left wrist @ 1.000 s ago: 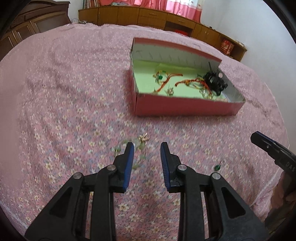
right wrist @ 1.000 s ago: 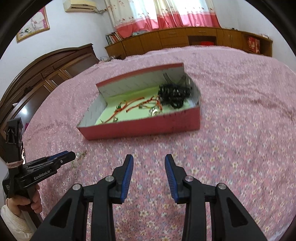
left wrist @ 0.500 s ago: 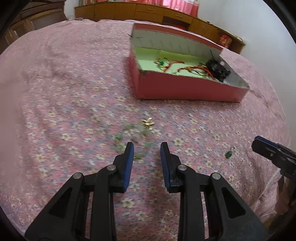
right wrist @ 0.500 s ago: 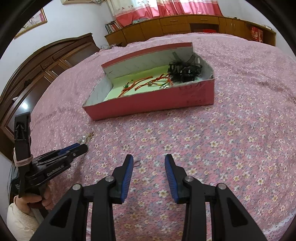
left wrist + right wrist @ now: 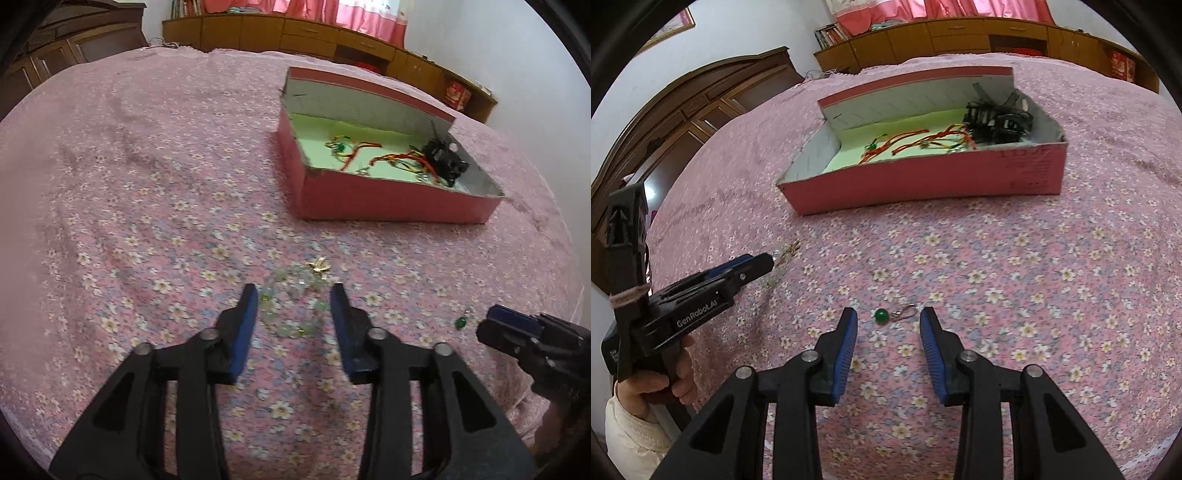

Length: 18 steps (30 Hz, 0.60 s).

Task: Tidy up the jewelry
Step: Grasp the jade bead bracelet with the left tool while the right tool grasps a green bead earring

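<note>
A: Entry, both wrist views. Left gripper (image 5: 293, 314): jaws spread wide, nothing between the pads. It hangs low over the pink floral bedspread (image 5: 147, 184), its blue fingers (image 5: 243, 328) on either side of a pale green bead bracelet (image 5: 291, 306) lying flat on the cloth.

B: Any contact with the beads?

A: Cannot tell; the beads are blurred and nearly blend with the flower print. A small gold charm (image 5: 318, 266) lies at the bracelet's far side.

B: Right gripper?

A: Right gripper (image 5: 888, 328): also open, empty. A green bead earring (image 5: 882, 315) with a silver hook lies on the bedspread between its fingertips, touching neither finger. In the left wrist view the same earring (image 5: 461, 322) lies just in front of the right gripper's tip (image 5: 495, 325).

B: Where is the box?

A: Pink cardboard box (image 5: 923, 184), open on top, stands farther in on the bed, well apart from both grippers. Its floor is light green. Inside: red cord bracelets (image 5: 916, 140) across the middle and a tangle of black hair ties (image 5: 997, 118) in the far right corner.

B: Relation of the two pieces outside the box?

A: Bracelet to the left, earring to the right, both near the front edge of the bed, apart from each other.
</note>
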### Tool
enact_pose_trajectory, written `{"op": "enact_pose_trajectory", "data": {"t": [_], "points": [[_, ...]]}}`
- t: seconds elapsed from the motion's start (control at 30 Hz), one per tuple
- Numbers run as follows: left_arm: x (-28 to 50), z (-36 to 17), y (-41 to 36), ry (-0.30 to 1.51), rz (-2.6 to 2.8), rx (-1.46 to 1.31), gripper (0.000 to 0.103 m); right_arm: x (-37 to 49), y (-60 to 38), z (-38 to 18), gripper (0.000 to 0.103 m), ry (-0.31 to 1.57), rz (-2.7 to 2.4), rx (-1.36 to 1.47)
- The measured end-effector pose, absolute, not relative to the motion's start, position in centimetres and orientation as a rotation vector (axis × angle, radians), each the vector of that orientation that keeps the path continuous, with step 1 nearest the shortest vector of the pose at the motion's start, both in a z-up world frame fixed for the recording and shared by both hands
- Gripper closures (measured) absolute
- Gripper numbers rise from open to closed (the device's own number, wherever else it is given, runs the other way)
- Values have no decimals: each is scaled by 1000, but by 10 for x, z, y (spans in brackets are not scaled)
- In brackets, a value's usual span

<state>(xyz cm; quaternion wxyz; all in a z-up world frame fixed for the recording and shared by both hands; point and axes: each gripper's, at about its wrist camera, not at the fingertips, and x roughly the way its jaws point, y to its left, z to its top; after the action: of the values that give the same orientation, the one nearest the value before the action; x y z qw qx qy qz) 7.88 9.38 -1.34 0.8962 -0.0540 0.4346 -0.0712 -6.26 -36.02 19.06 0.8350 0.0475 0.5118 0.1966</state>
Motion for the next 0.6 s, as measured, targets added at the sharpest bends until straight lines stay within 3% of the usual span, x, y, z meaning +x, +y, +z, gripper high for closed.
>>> {"op": "enact_pose_trajectory", "data": {"t": [0.47, 0.6], "points": [[90, -35, 87, 923, -204, -139, 65, -54, -341, 169, 65, 1125, 426, 78], [93, -37, 83, 918, -198, -131, 73, -52, -343, 165, 70, 1127, 418, 78]]}}
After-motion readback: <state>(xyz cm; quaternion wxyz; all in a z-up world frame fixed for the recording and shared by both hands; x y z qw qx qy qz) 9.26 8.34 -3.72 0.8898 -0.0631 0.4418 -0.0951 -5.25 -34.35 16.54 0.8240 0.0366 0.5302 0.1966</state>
